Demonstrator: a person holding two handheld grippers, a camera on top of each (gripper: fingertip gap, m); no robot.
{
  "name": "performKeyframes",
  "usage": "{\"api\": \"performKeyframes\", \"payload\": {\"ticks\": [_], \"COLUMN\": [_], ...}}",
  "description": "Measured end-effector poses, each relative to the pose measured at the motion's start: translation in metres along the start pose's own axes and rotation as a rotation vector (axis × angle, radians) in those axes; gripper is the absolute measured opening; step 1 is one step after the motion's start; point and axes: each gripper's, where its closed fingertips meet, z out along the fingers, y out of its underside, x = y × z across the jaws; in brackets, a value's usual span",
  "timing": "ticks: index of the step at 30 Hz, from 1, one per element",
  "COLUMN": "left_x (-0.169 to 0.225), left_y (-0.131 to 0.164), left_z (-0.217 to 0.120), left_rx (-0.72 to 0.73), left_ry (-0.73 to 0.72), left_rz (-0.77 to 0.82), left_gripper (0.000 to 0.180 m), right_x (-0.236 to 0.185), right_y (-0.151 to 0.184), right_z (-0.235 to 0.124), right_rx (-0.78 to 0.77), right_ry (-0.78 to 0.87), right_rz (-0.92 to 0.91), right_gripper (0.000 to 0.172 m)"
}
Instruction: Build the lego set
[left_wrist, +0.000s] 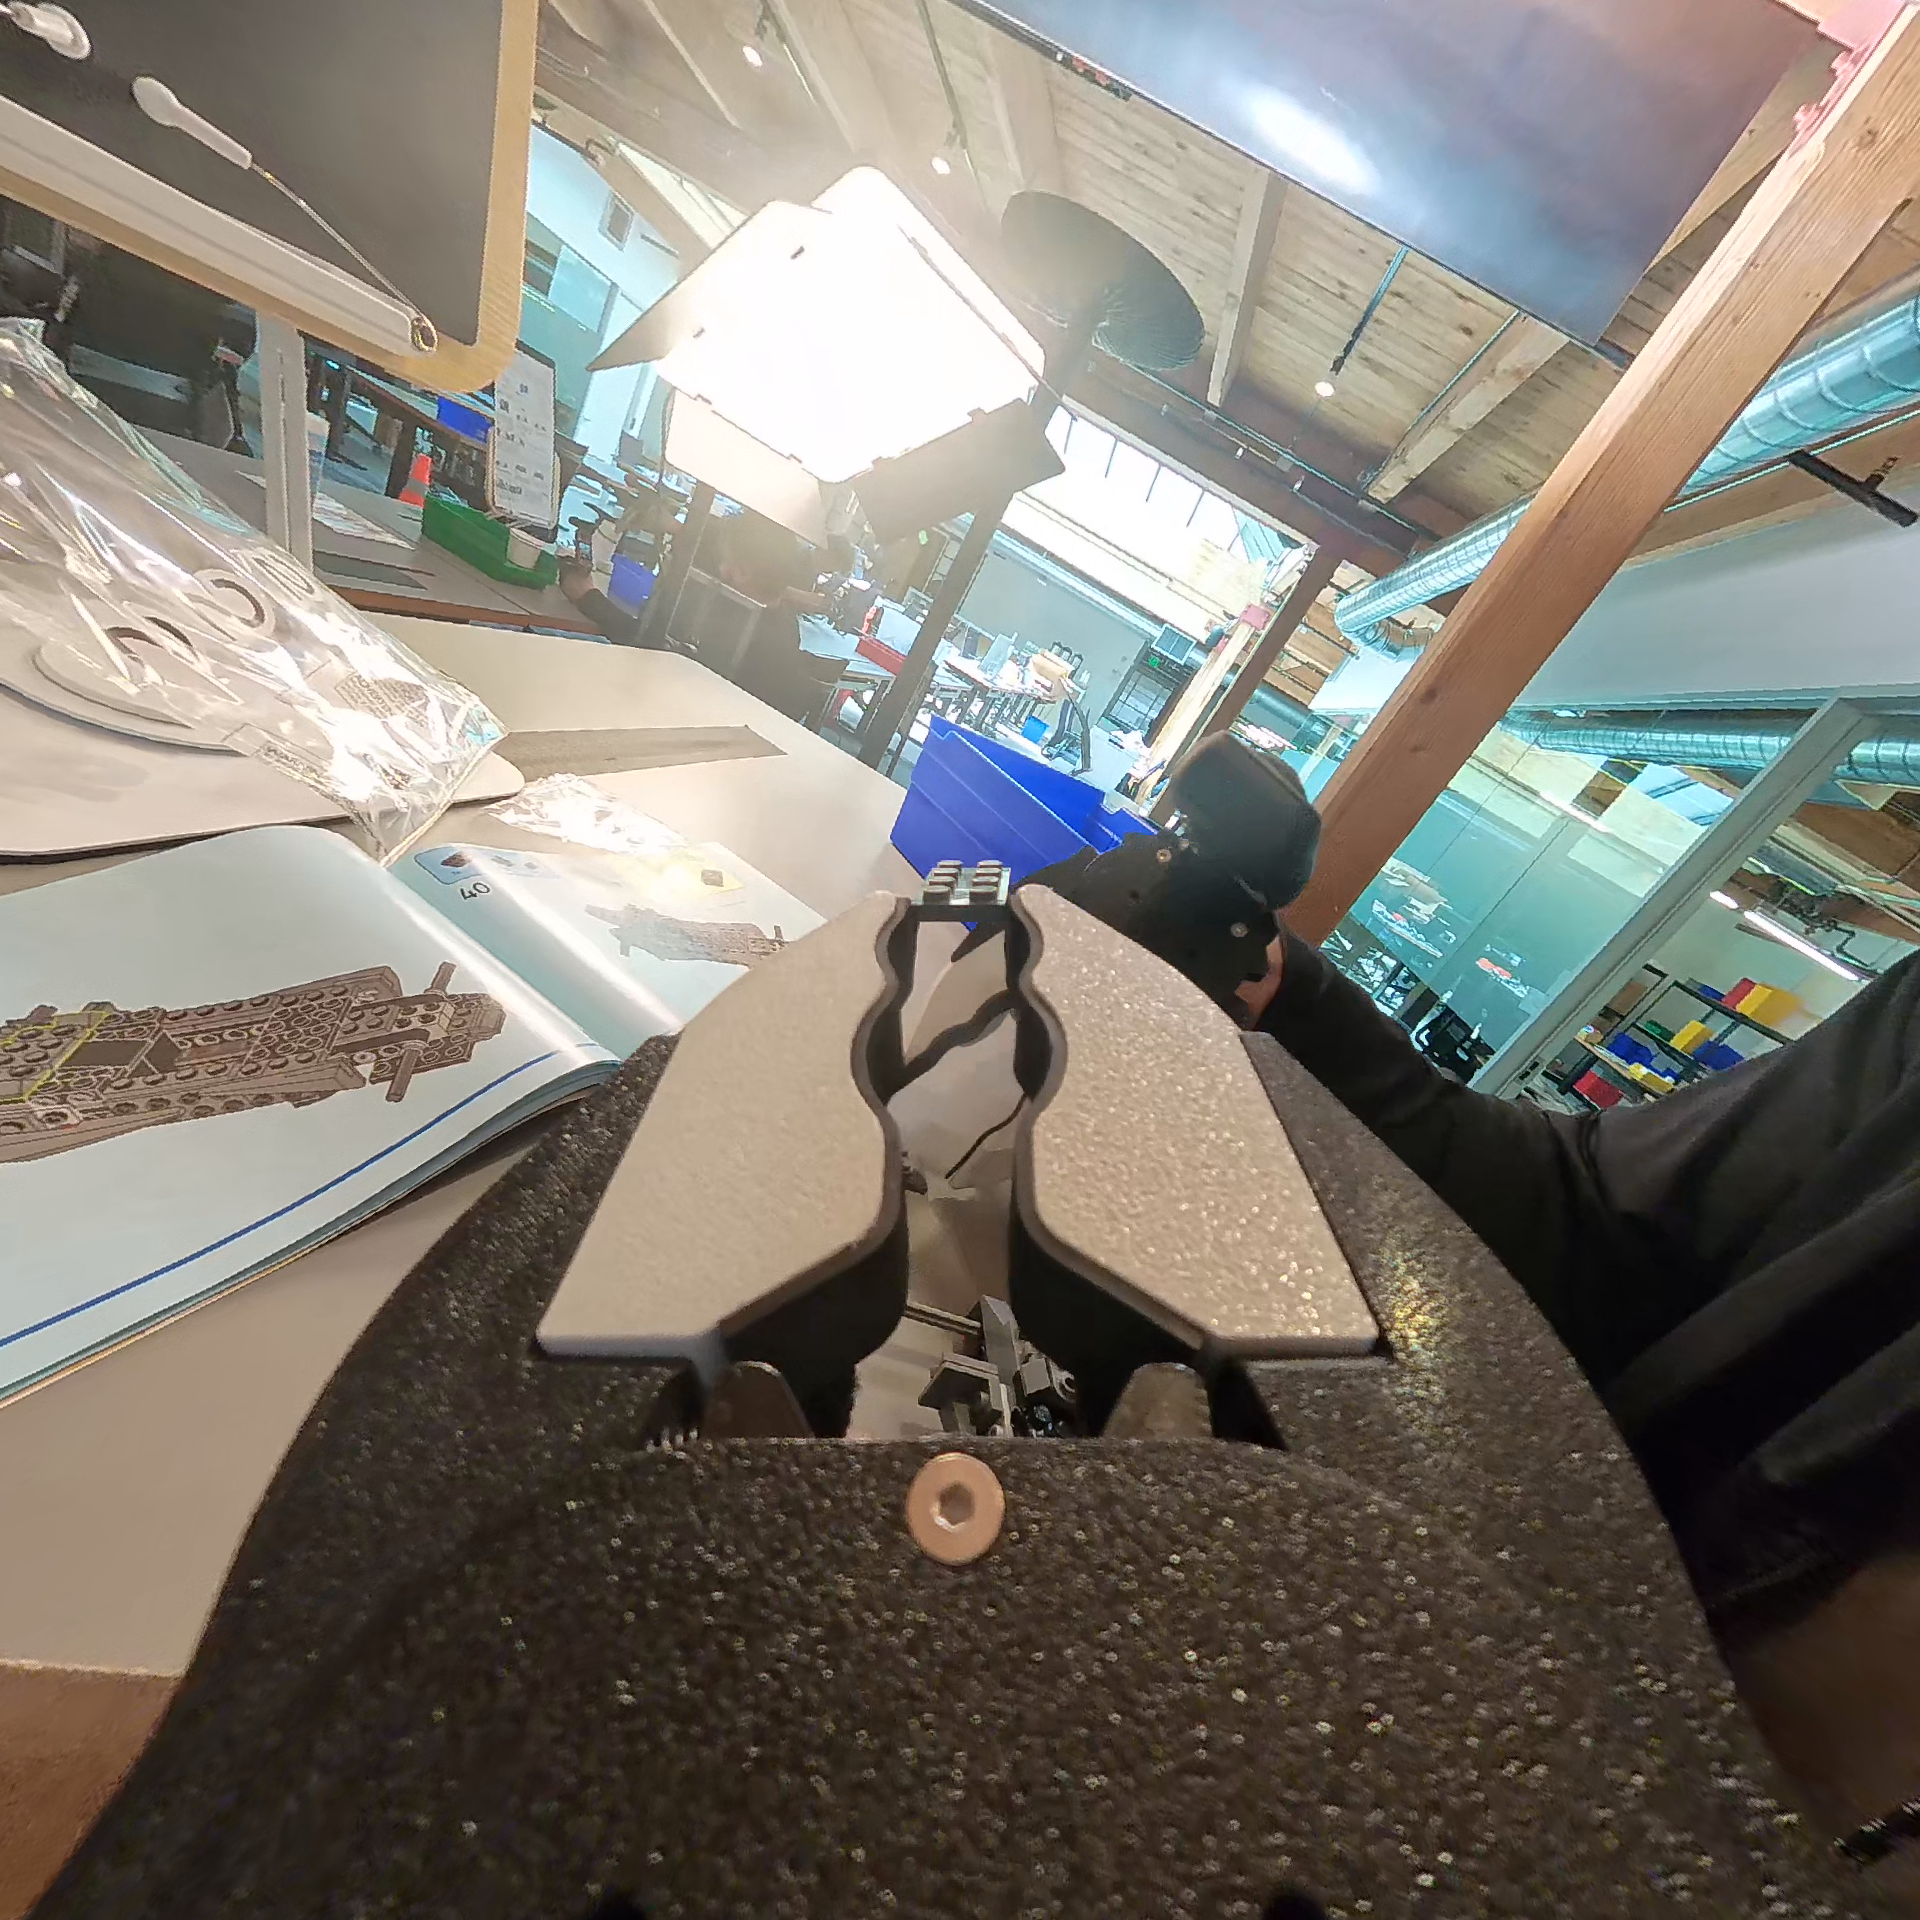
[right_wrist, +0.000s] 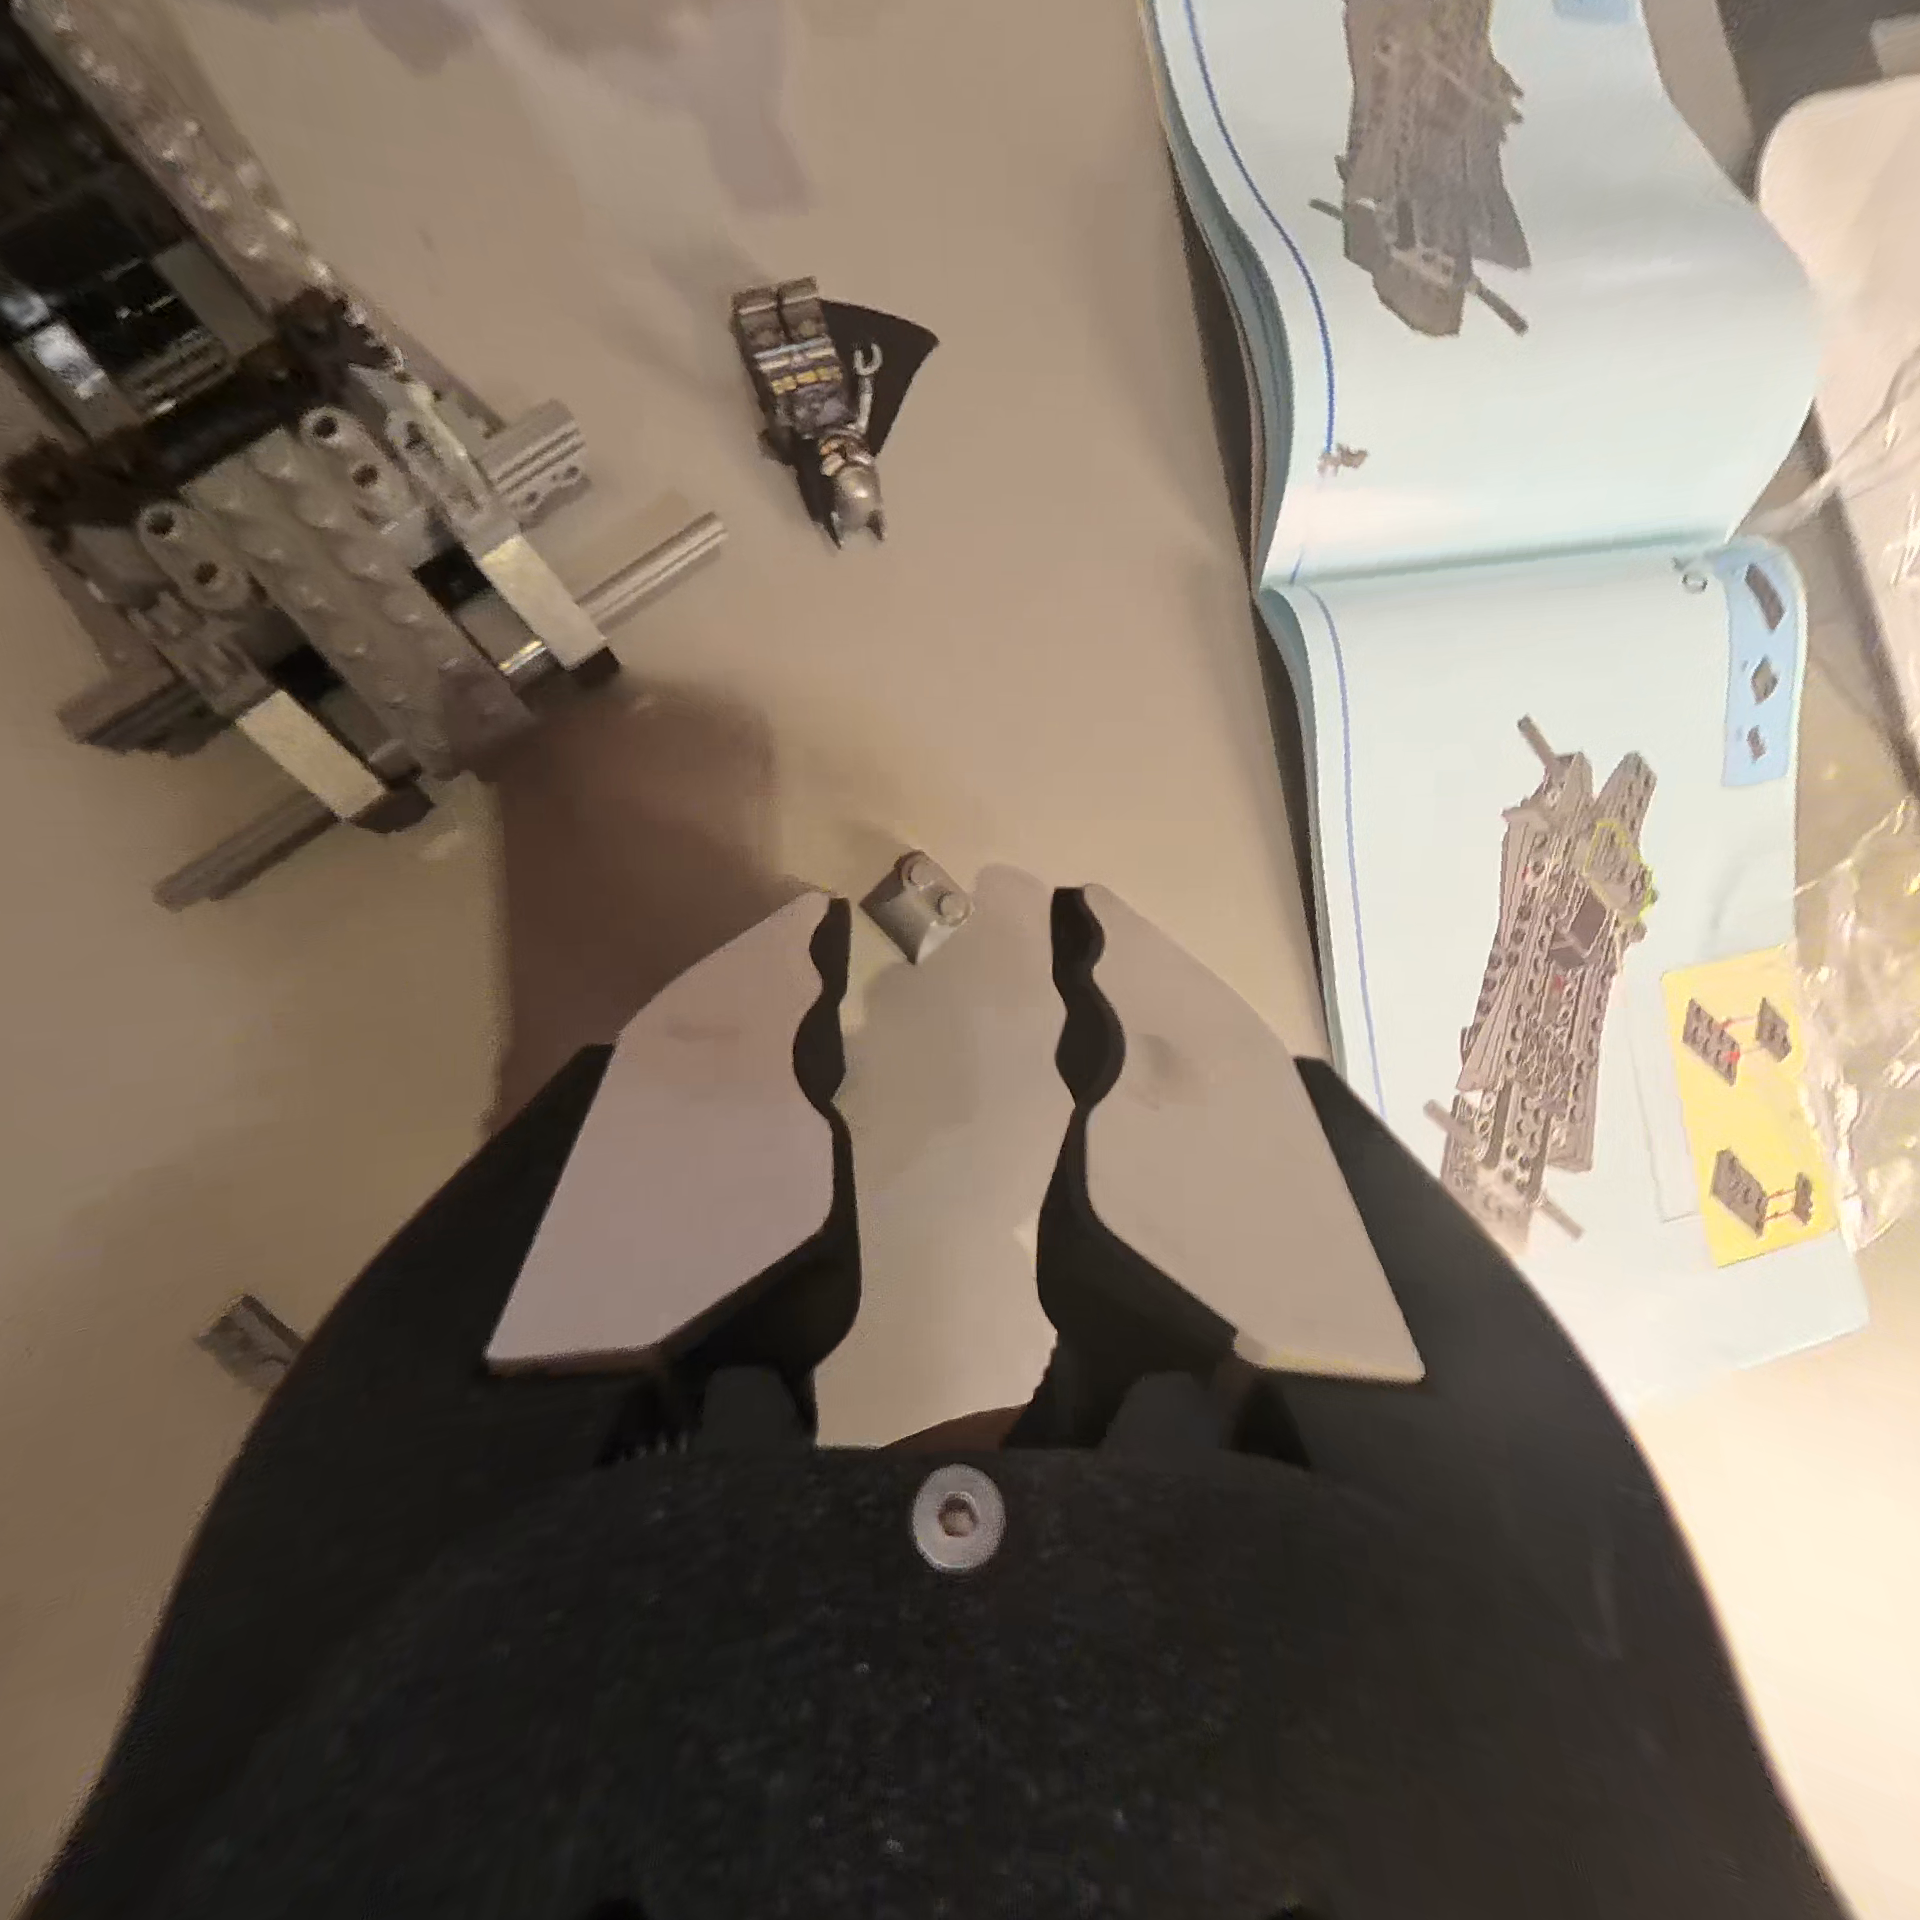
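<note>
Left gripper (left_wrist: 964, 906) raised off the worktop (left_wrist: 727, 727), fingertips pinching a small dark grey studded plate (left_wrist: 966, 884) by its two side edges, studs up, both pads pressed against it. Open instruction booklet (left_wrist: 312, 1018) lying on worktop to left of it, clear plastic bags (left_wrist: 239, 644) on a white card beyond. Blue bin (left_wrist: 997, 790) behind worktop edge; right gripper seen dimly farther off at right, held by a black-sleeved arm (left_wrist: 1558, 1164). Right gripper (right_wrist: 951, 909) tilted down over worktop (right_wrist: 987, 416), fingers spread wide, nothing in the grasp. Small light grey sloped brick with two studs (right_wrist: 916, 918) lying on worktop between the tips, nearer the left finger (right_wrist: 748, 1039), clear gap to the right finger. Grey and black brick model, part built (right_wrist: 312, 540), well apart at upper left. Caped minifigure (right_wrist: 831, 405) lying flat ahead. Booklet (right_wrist: 1558, 520) along right side. Loose grey piece (right_wrist: 244, 1340) beside gripper body at lower left.
</note>
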Motion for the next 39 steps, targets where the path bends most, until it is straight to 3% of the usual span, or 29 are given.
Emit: {"api": "performKeyframes", "payload": {"ticks": [7,13,15,18,23,26,32,34,39], "left_x": [0.000,-0.001,-0.001,-0.002,-0.001,-0.002,-0.002,-0.002,0.002], "left_y": [-0.001,-0.002,-0.003,-0.003,-0.004,-0.004,-0.002,-0.001,0.000], "left_z": [-0.001,-0.002,-0.002,-0.003,-0.004,-0.004,-0.003,-0.003,-0.002], "left_rx": [0.003,0.005,0.007,0.008,0.008,0.008,0.001,-0.003,-0.015], "left_ry": [-0.002,-0.002,-0.002,-0.004,-0.003,-0.004,0.000,0.003,0.012], "left_rz": [-0.001,-0.002,-0.001,-0.002,-0.002,-0.002,0.000,0.006,0.033], "left_gripper": [0.016,0.016,0.016,0.016,0.016,0.016,0.016,0.016,0.016], "right_x": [-0.007,-0.006,-0.008,-0.012,-0.010,-0.012,-0.018,-0.019,-0.008], "right_y": [-0.001,0.006,0.005,0.006,0.010,0.008,0.006,0.007,0.010], "right_z": [0.003,0.007,0.005,0.005,0.004,0.000,0.002,0.004,0.005], "right_rx": [-0.034,-0.124,-0.132,-0.132,-0.088,-0.065,-0.079,-0.089,-0.056], "right_ry": [-0.067,0.004,0.002,-0.016,-0.020,-0.068,-0.085,-0.083,-0.006], "right_rz": [0.221,0.296,0.273,0.190,-0.024,0.084,0.124,0.093,-0.068], "right_gripper": [0.034,0.030,0.025,0.000,0.001,0.024,0.033,0.031,0.008]}}
